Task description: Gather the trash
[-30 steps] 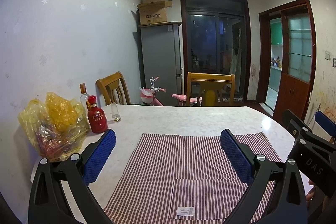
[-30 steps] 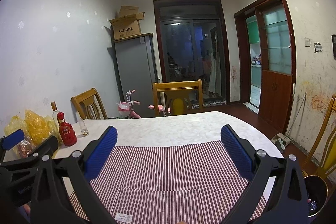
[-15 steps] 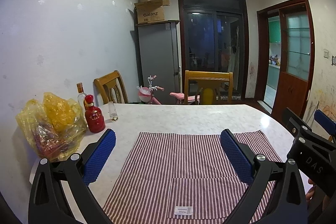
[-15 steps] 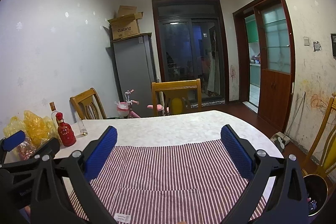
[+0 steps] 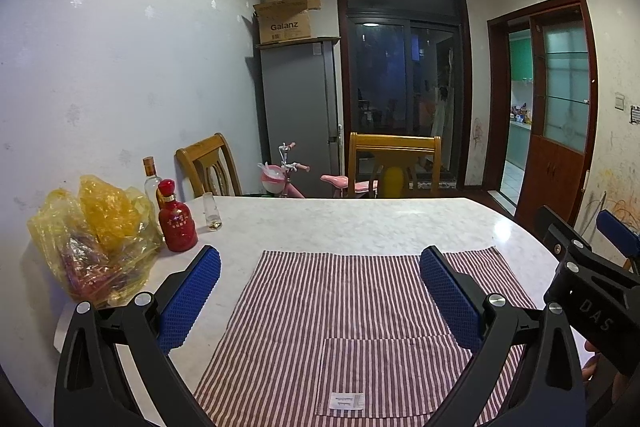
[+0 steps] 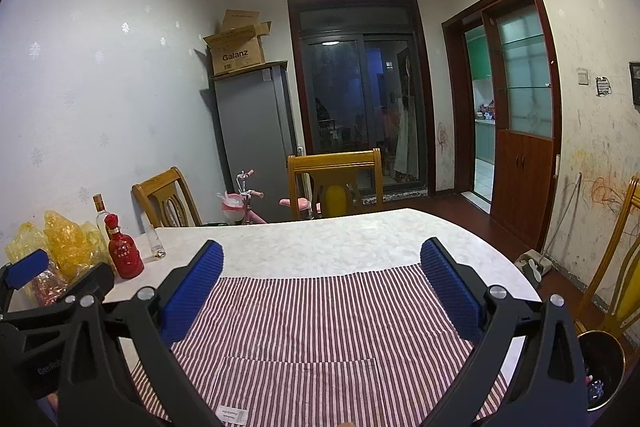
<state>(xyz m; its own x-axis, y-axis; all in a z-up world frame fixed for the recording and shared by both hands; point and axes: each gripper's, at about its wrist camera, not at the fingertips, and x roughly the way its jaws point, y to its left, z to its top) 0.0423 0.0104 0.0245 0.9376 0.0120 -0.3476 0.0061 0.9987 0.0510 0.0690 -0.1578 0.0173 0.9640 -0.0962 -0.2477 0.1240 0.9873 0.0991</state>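
Observation:
A striped red-and-white cloth (image 5: 360, 315) lies flat on the white marble table (image 5: 340, 223); it also shows in the right wrist view (image 6: 320, 327). A small white paper tag (image 5: 347, 401) lies on the cloth's near edge. My left gripper (image 5: 320, 263) is open and empty above the cloth. My right gripper (image 6: 322, 257) is open and empty above the cloth; it also shows at the right of the left wrist view (image 5: 592, 291). A dark bin (image 6: 602, 367) stands on the floor at the right, with something small inside.
A yellow plastic bag (image 5: 92, 239), a red bottle (image 5: 176, 219), a clear bottle (image 5: 150, 179) and a small glass (image 5: 211, 211) stand at the table's far left. Wooden chairs (image 5: 394, 165) stand behind the table, one (image 6: 616, 263) at the right. A pink child's bike (image 5: 288, 175) stands behind.
Both grippers have drifted slightly; the view has shifted a little. Both stay open and nothing on the table has moved.

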